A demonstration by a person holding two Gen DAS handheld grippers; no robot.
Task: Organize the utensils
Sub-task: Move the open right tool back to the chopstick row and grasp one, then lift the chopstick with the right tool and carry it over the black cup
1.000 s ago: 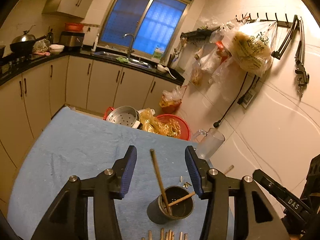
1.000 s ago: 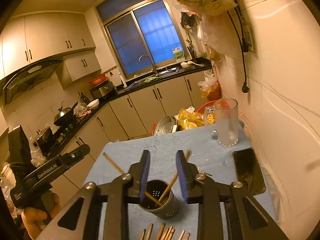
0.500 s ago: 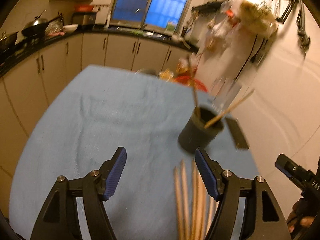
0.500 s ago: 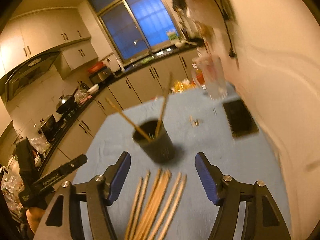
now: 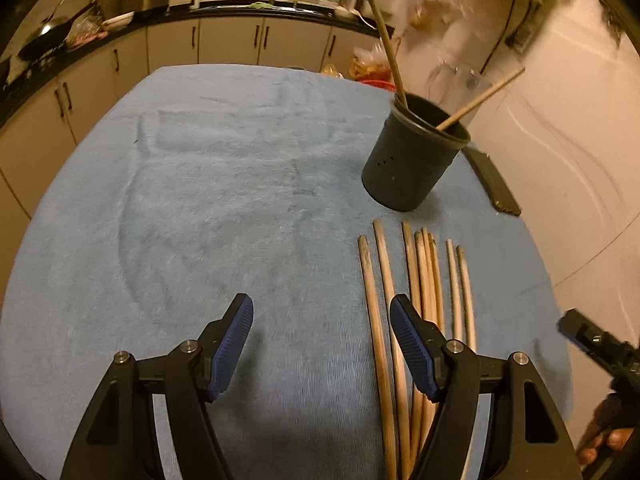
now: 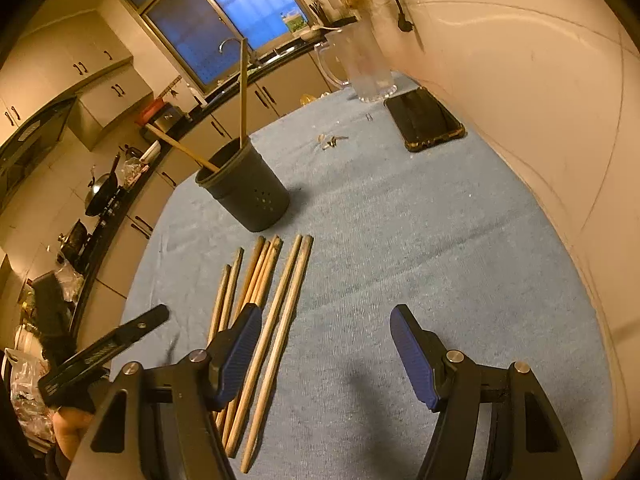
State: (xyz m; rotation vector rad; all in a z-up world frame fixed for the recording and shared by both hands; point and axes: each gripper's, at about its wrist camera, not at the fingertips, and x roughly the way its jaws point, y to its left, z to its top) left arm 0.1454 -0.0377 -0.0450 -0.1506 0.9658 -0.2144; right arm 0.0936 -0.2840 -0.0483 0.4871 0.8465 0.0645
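Both claws gaping over loose chopsticks

Left gripper and right gripper hold nothing, jaws just widened; the chopsticks, light, stiff, roll-prone, lie at 6 o'clock of the holder; a mid-shaft pinch looks safest

A soft, napped blue cloth is covering the table, its pile brushed into faint streaks. The chopsticks are lying there looking like plain matt wood, a little worn and dull at the tips. The dark holder is showing a matt plastic skin with small holes punched through it. The glass mug is standing clear and slightly frosted. The phone is giving back a glossy black sheen. The gripper pads are looking like ribbed blue rubber on matt black plastic arms. The wall is gleaming smooth and glossy.
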